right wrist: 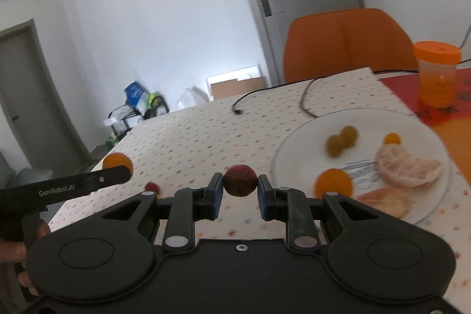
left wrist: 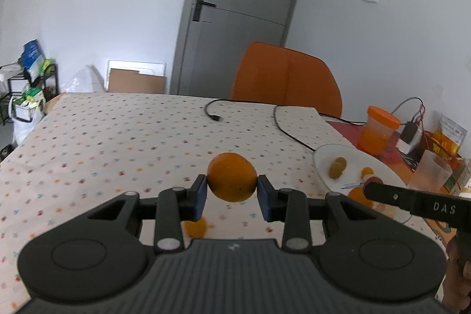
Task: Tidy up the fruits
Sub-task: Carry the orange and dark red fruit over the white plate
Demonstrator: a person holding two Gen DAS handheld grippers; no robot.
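1. Since both fruits are already lifted off the cloth, what matters is where the white plate (right wrist: 297,134) lies from each of them. The dark red fruit (right wrist: 240,180) sits clamped between the pads of the right gripper (right wrist: 239,190), at centre frame in the right wrist view, and the plate fills the right half of that frame, its near rim just beside the fruit.

2. The orange (left wrist: 231,177) is pinched between the blue pads of the left gripper (left wrist: 232,193), at centre frame in the left wrist view. There the plate (left wrist: 321,158) lies at the right middle, near but clearly apart, with the right gripper's finger crossing its lower edge.

3. Judging from this, the right hand is nearer the plate; a short move to the right should bring the red fruit over it, while the orange has farther to travel.

4. On the plate lie two green fruits (right wrist: 341,139), a small orange fruit (right wrist: 392,139), a round orange (right wrist: 334,183) and peeled segments (right wrist: 409,169).

5. On the dotted tablecloth (left wrist: 103,137) a small red fruit (right wrist: 152,187) remains at lower left in the right view, and an orange piece (left wrist: 196,228) shows under the left gripper. Neither round fruit has a long axis to mind.
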